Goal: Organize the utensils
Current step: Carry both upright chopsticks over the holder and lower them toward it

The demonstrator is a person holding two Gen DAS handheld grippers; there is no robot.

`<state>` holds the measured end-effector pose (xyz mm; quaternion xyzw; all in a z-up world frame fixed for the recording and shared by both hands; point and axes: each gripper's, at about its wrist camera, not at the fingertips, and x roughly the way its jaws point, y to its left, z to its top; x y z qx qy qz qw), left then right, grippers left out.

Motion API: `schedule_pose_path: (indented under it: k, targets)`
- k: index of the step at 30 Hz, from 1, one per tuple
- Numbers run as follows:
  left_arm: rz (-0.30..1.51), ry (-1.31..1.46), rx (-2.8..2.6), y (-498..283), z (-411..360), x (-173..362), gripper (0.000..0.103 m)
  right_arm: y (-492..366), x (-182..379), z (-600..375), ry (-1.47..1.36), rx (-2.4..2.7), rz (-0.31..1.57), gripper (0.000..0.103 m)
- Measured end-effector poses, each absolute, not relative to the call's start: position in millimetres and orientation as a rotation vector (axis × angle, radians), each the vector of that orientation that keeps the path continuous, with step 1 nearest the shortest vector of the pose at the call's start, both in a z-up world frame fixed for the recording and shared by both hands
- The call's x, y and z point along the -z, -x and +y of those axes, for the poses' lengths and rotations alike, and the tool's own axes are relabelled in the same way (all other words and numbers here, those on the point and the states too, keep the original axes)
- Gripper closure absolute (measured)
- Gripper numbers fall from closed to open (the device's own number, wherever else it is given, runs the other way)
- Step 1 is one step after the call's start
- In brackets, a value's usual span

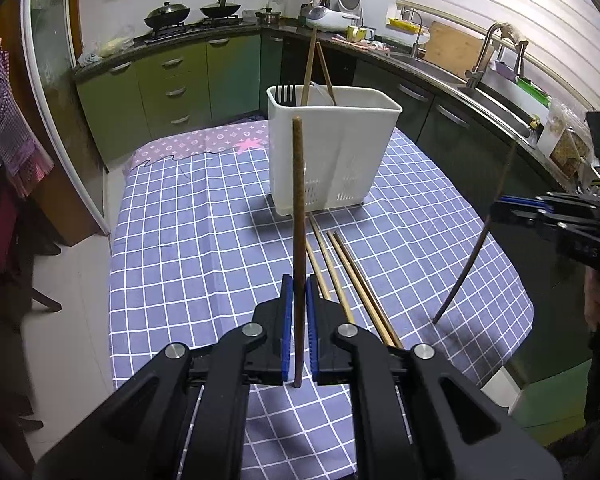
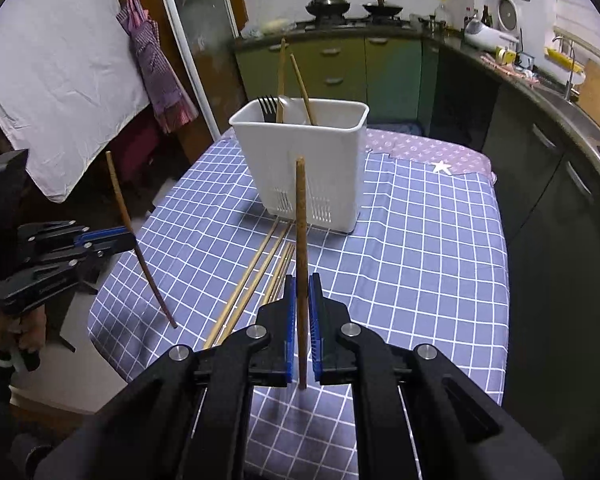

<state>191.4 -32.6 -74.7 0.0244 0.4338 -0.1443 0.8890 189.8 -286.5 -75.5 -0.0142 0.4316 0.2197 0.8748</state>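
Your left claw and right claw each pinch a dark chopstick upright, just short of the white caddy.

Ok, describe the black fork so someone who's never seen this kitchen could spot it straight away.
Find the table with the blue checked cloth, then the white rectangular plastic utensil holder standing on it. The black fork stands in the holder's far left corner, tines up, just clearing the rim. Its neighbours there are two long light wooden chopsticks and a pale spoon; it is the only dark, pronged piece.
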Motion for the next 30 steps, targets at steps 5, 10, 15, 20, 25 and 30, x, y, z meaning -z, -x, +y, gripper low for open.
schedule_pose_path:
  k: [5,10,15,20,25,30]
  targets:
    - [0.897,-0.058,0.296,-188.7,-32.8,73.6,0.096,-179.6,73.6,-290.1,0.032,-0.457,0.888,0.096]
    - [0.890,-0.058,0.299,-186.0,-32.7,71.8,0.096,-177.6,75.4,-291.4,0.036,-0.462,0.888,0.096]
    - [0.885,-0.062,0.303,-183.0,-32.6,67.5,0.096,-178.3,76.5,-293.9,0.026,-0.461,0.888,0.096]
    - [0.876,-0.064,0.308,-182.5,-33.4,61.6,0.096,-179.8,74.6,-294.2,0.021,-0.461,0.884,0.096]
    - [0.868,-0.055,0.319,-186.3,-33.8,50.3,0.096,-180.1,66.9,-294.0,0.018,-0.468,0.869,0.096]
    - [0.810,-0.064,0.335,-193.6,-38.1,19.9,0.096,-181.3,36.1,-296.5,0.013,-0.469,0.799,0.096]
